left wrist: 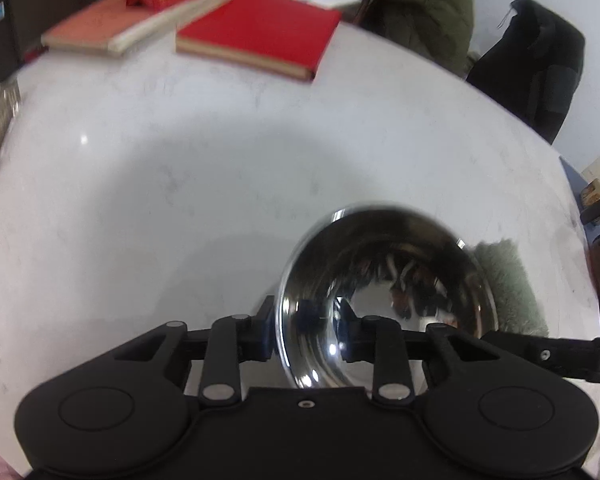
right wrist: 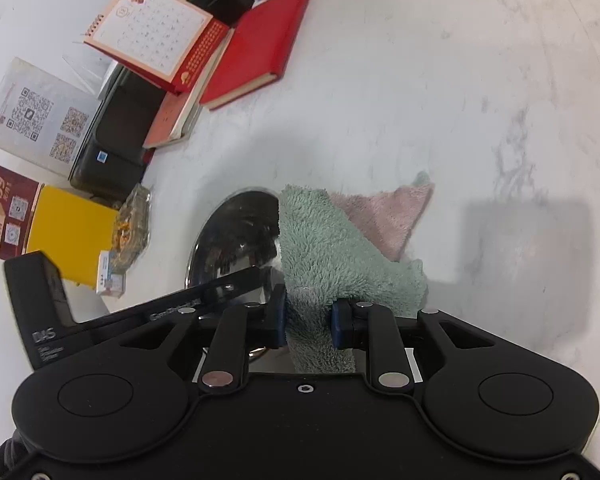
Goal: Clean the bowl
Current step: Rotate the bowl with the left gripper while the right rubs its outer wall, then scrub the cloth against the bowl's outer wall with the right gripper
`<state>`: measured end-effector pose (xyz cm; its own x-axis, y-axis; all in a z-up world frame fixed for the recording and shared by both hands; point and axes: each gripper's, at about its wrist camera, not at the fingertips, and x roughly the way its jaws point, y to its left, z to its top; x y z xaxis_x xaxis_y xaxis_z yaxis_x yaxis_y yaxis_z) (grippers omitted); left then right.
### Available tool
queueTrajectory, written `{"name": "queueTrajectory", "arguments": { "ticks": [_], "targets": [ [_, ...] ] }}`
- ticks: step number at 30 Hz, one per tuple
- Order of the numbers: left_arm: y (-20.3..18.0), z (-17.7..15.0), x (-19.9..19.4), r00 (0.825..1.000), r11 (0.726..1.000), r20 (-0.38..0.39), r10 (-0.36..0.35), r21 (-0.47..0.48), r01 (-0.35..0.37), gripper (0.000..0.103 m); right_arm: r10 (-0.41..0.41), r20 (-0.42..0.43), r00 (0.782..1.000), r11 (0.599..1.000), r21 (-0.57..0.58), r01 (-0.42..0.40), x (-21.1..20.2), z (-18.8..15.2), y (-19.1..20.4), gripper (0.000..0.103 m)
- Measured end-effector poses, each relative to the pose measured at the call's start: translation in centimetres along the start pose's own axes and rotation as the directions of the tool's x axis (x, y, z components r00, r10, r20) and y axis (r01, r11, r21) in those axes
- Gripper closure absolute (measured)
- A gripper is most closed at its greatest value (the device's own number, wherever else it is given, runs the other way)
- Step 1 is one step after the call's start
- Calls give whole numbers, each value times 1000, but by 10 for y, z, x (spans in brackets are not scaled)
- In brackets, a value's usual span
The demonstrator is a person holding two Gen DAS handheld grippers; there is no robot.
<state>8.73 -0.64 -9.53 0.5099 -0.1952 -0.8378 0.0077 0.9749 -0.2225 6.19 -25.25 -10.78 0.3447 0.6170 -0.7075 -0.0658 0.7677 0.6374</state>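
A shiny steel bowl [left wrist: 384, 280] stands tilted on the white marble table [left wrist: 140, 160]. My left gripper [left wrist: 306, 332] is shut on its near rim, with one finger outside the wall and the other inside. In the right wrist view the bowl [right wrist: 236, 236] lies to the left, partly behind a fluffy green cloth [right wrist: 332, 256] with a pink underside. My right gripper [right wrist: 309, 324] is shut on that cloth, whose folds rise above the blue pads [right wrist: 278, 320]. The cloth [left wrist: 508, 284] lies against the bowl's right side.
A red book [left wrist: 256, 36], a paler book and a desk calendar [right wrist: 152, 36] lie at the table's far side. A black box, a yellow box [right wrist: 68, 232] and a snack bag [right wrist: 134, 228] stand on the left. A jacket-draped chair [left wrist: 536, 60] stands beyond the table's edge.
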Motion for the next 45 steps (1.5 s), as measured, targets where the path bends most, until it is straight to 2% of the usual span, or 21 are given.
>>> {"name": "queueTrajectory", "arguments": {
  "ticks": [2, 3, 6, 12, 16, 20, 24, 26, 29, 33, 36, 40, 43, 45],
  "targets": [
    [3, 0, 0, 1000, 1000, -2, -1, -3, 1, 79, 3, -1, 1000, 1000, -1, -3, 1, 0, -1, 82],
    [4, 0, -1, 1000, 1000, -4, -1, -4, 1, 83, 3, -3, 1000, 1000, -9, -3, 2, 1, 0, 82],
    [11, -7, 0, 999, 999, -48, -19, -32, 18, 89, -17, 5, 1000, 999, -47, 17, 4, 10, 2, 82],
    [7, -24, -10, 995, 1000, -93, -29, 6, 30, 83, 4, -3, 1000, 993, -117, -4, 17, 43, 9, 83],
    [10, -6, -19, 999, 1000, -32, -9, 29, 9, 80, 6, -20, 1000, 989, -149, -9, 16, 44, 16, 83],
    [9, 10, -3, 997, 998, -62, -40, 55, 43, 80, -1, -34, 999, 989, -147, -4, 13, 40, 14, 83],
    [12, 6, 5, 993, 998, -99, -64, 1, 64, 88, -19, -28, 999, 985, -174, 13, 17, 46, 19, 83],
    [13, -3, 5, 990, 997, -121, -74, -31, 71, 88, -26, -21, 999, 981, -192, 21, 20, 51, 23, 83],
    [12, -11, 3, 993, 997, -103, -60, -57, 54, 86, -18, -10, 1000, 977, -211, 16, 24, 57, 29, 83],
    [11, -12, 7, 993, 994, -99, -65, -97, 56, 80, -8, 4, 1000, 975, -224, 9, 11, 51, 35, 83],
    [7, -14, 7, 995, 994, -83, -60, -96, 52, 79, -51, -4, 999, 969, -241, 49, 8, 46, 34, 83],
    [10, -14, 8, 996, 989, -65, -68, -136, 59, 79, -53, -14, 999, 982, -184, 49, 1, 35, 21, 83],
    [10, -13, 8, 995, 990, -64, -72, -123, 64, 79, -49, -50, 998, 992, -119, 43, -5, 14, 7, 83],
    [10, -13, 8, 995, 992, -69, -73, -109, 65, 79, -44, -56, 997, 994, -106, 38, -5, 11, 4, 83]
  ]
}}
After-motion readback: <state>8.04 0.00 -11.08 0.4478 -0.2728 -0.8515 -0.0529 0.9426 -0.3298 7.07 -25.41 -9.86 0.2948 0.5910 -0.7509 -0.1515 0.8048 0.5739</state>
